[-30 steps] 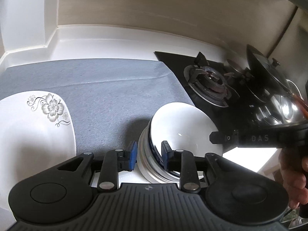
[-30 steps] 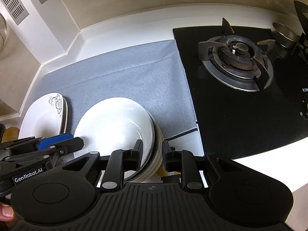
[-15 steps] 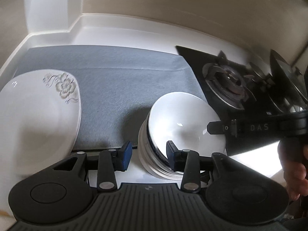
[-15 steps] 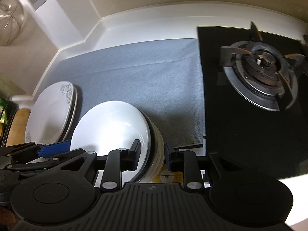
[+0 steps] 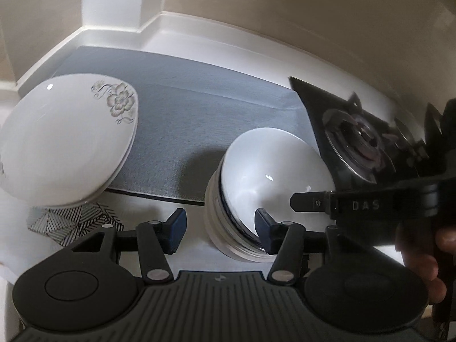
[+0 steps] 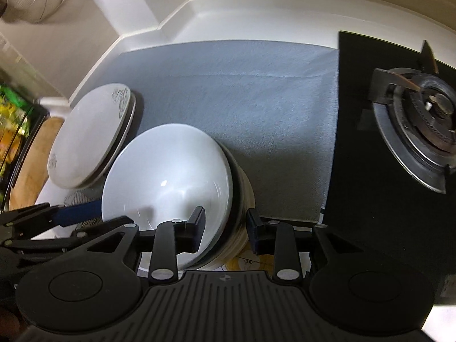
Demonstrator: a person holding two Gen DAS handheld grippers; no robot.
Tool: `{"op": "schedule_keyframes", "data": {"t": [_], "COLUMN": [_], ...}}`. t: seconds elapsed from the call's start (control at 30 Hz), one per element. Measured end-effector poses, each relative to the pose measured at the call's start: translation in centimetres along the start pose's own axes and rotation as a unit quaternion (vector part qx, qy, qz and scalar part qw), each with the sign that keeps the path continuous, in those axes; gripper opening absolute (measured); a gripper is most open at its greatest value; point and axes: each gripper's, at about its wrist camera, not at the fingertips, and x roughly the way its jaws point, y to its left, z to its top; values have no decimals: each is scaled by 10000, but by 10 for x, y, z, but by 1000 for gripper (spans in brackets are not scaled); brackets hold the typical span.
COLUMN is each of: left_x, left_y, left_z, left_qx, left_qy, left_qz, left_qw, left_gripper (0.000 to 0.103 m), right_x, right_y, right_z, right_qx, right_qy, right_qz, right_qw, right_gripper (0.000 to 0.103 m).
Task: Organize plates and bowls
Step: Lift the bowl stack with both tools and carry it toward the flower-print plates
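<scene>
Stack of white bowls (image 5: 265,182) sits at the near edge of the counter, half on the grey mat (image 5: 205,119), just beside the black stove (image 6: 399,148). Only the top bowl shows its inside; those beneath appear as rims, count unclear.

Flowered plates (image 5: 65,139) stand to the left of the bowls, near but apart; lower ones mostly covered by the top one. A black-and-white patterned thing (image 5: 71,222) pokes out under them, too hidden to name.

Left gripper (image 5: 219,225): jaws have just been opening and stand wide, astride the stack's left rim, pads clear of it.

Right gripper (image 6: 225,225): jaws also just opening, astride the right rim with gaps showing, not clamping. Something yellow (image 6: 242,262) under the stack, cut off.

A hand (image 5: 421,253) at the frame edge, blurred.
</scene>
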Motion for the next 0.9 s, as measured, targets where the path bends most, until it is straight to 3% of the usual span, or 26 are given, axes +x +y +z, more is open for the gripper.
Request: {"op": "schedule_keyframes", "data": {"t": [0.67,0.9], "left_x": [31,37], "left_y": [0,-1], "left_z": [-10,-13], "left_qx": [-894,-1074], "left_qy": [67,146], "left_qz": [-40,-110], "left_qw": [9960,9940], "left_gripper": [61,60], "right_x": [24,36], "right_y": [-14,-8], "right_z": [22,26], "right_qx": [-300,-577], "right_qy": [580,810], "right_qz": [191,382], "right_qw": [9977,9943], "right_gripper": [46,58]}}
